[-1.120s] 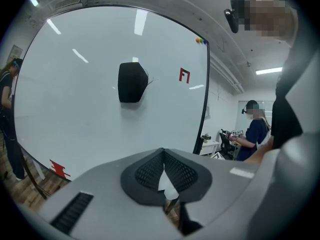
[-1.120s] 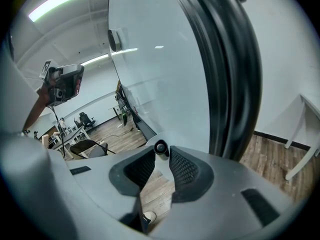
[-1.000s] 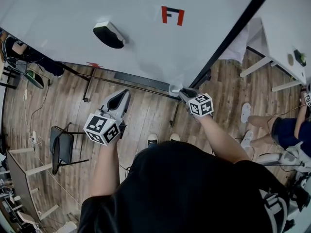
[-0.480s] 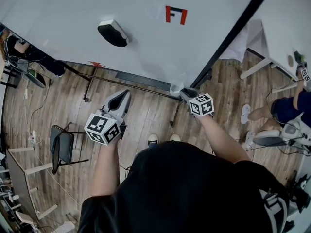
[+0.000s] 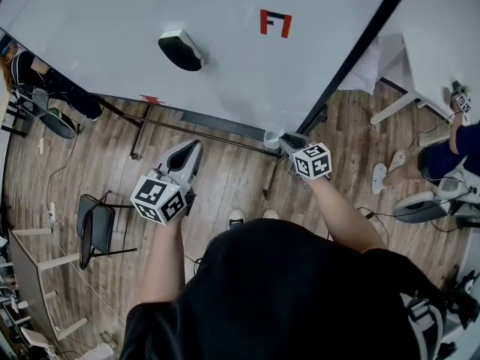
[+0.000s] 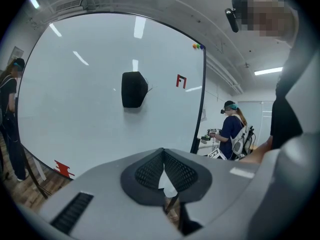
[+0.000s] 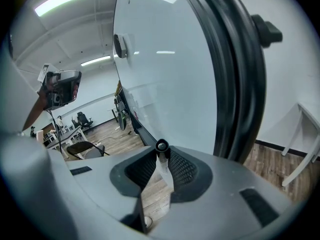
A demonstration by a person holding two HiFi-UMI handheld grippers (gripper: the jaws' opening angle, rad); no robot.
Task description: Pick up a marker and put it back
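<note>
the right gripper (image 5: 289,141) holds a slim, white-barrelled, black-tipped marker (image 7: 163,165) between its dark ribbed pads. its jaws have just been closing, and now they stand only a marker's width apart, with the barrel pinched near their tips and the black end sticking out a little past them. the marker is at the lower right corner of the large white glossy whiteboard (image 5: 225,58), just beside the thick black frame edge (image 7: 235,74). from the head view it is hard to say if the marker is touching the tray or the small pale holder there.

the left gripper (image 6: 163,153) has its jaws brought together at the tips and nothing is between them. it hangs lower, in front of the board.

the marker looks light and stiff, with a smooth round plastic barrel, so it may roll or slide in the pads if the squeeze is weak. it is probably not fragile. the best place to hold it seems to be across the middle of the barrel, so that it does not swing, with the cap end left free.
</note>
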